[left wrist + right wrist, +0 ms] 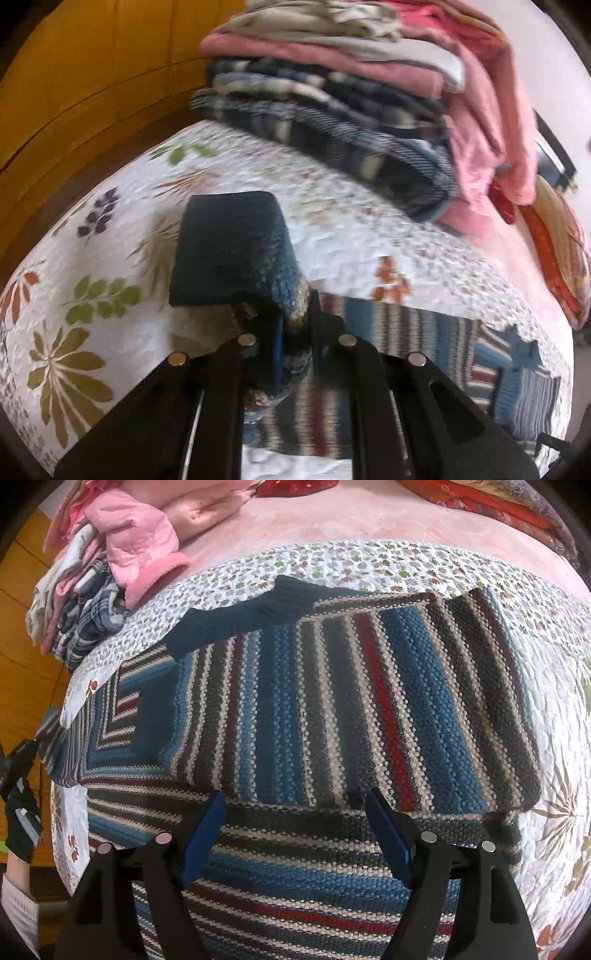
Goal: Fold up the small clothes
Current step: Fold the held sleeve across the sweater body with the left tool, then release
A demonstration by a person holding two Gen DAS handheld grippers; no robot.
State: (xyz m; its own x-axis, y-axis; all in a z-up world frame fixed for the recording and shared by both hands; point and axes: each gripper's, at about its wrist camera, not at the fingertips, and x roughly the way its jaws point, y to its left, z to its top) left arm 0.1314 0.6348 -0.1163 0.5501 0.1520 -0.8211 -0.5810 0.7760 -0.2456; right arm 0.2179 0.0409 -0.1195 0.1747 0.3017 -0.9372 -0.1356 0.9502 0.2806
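Note:
A knitted sweater [332, 709] striped in blue, grey, white and red lies spread on a floral quilt [369, 561]. One sleeve is folded across its body and ends in a navy cuff [240, 616]. My right gripper [295, 812] hovers low over the sweater's middle, open, with nothing between its blue pads [207, 827]. In the left wrist view, my left gripper [295, 325] is shut on the other sleeve [288, 295], lifted off the quilt [110, 258], with its navy cuff [229, 243] draped forward past the fingertips. The sweater's body [424, 347] lies to the right.
A pile of folded clothes [332, 92], pink, beige and plaid, sits at the far end of the bed [92, 590]. Red and orange cushions [554, 240] lie beside it [498, 502]. Wooden floor [74, 74] lies beyond the bed's edge. A gloved hand [22, 812] shows at the left.

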